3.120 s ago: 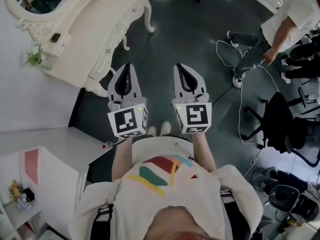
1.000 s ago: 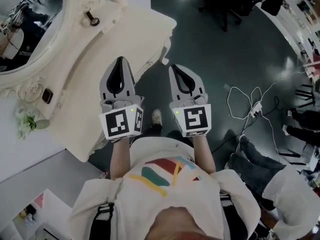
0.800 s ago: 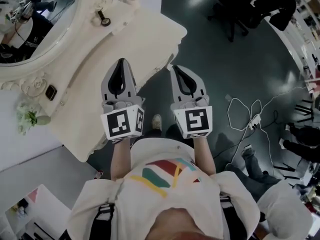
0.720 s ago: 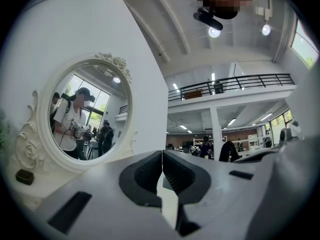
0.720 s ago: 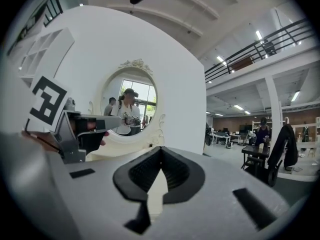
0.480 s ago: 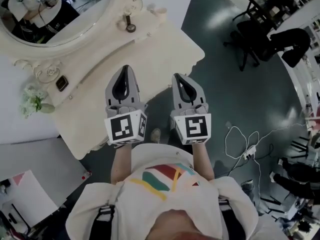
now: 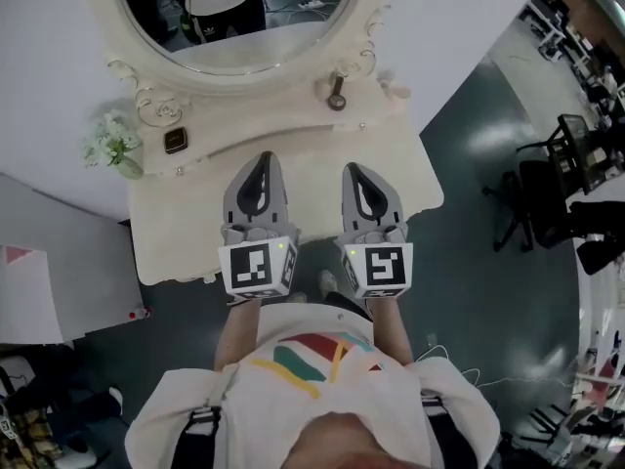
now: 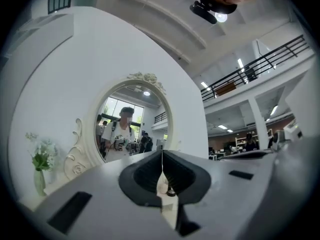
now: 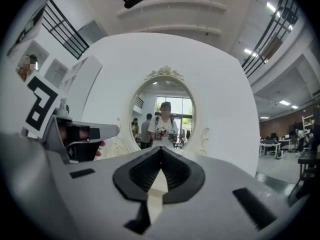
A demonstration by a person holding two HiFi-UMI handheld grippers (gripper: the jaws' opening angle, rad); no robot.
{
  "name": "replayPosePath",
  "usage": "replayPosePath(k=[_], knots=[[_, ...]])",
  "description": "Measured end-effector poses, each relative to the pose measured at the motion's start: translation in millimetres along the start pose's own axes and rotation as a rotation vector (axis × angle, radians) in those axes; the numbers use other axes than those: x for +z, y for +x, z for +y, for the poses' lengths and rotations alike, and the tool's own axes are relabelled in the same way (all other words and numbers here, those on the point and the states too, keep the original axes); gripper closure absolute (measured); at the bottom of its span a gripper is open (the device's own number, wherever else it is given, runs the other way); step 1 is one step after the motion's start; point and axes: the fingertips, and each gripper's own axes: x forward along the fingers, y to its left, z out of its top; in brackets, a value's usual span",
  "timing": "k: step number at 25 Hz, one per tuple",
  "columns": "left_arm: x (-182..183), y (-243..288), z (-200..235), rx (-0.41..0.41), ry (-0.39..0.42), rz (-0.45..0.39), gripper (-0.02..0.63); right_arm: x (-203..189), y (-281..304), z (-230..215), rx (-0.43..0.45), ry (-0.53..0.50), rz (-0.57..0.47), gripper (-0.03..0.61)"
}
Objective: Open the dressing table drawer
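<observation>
L gripper (image 7: 263, 157), R (image 7: 353, 168) now over dresser (image 7: 181, 228)

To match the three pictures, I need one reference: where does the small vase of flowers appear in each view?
Head view: the vase of flowers is at the upper left, left of the oval mirror.
Left gripper view: it is far left and low, left of the mirror's frame.
Right gripper view: not in it.
Shared landmark: the oval mirror, in all three views.
</observation>
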Motion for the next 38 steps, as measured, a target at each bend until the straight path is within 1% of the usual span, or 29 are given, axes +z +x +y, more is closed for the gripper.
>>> replayPosePath(k=[3,6,10,17,22,27,34,38], knots=[[1,1,12,0.079,0.018,-0.005,0.606,0,19,7,0.089,0.015,-0.016,0.578],[3,1,18,0.141,0.023,-0.005,0.606,3,29,12,0.160,0.035,-0.026,0.578],[2,-1,20,0.201,0.027,-0.005,0.606,0,38,9,0.185,0.076,-0.036,0.578],[-3,2,10,0.246,0.045,-0.011,0.606,-8,46,5,0.252,0.108,-0.026,0.578],[-4,7,3,0.267,0.056,-0.016,0.606,-10,48,-2,0.264,0.109,-0.032,0.578],[-7,12,-4,0.273,0.059,-0.014,0.606,-17,50,-14,0.264,0.145,-0.011,0.578],[-13,18,-12,0.263,0.056,-0.012,0.606,-24,49,-25,0.246,0.119,-0.002,0.578],[-14,19,-16,0.263,0.060,0.004,0.606,-30,49,-33,0.241,0.109,0.016,0.578]])
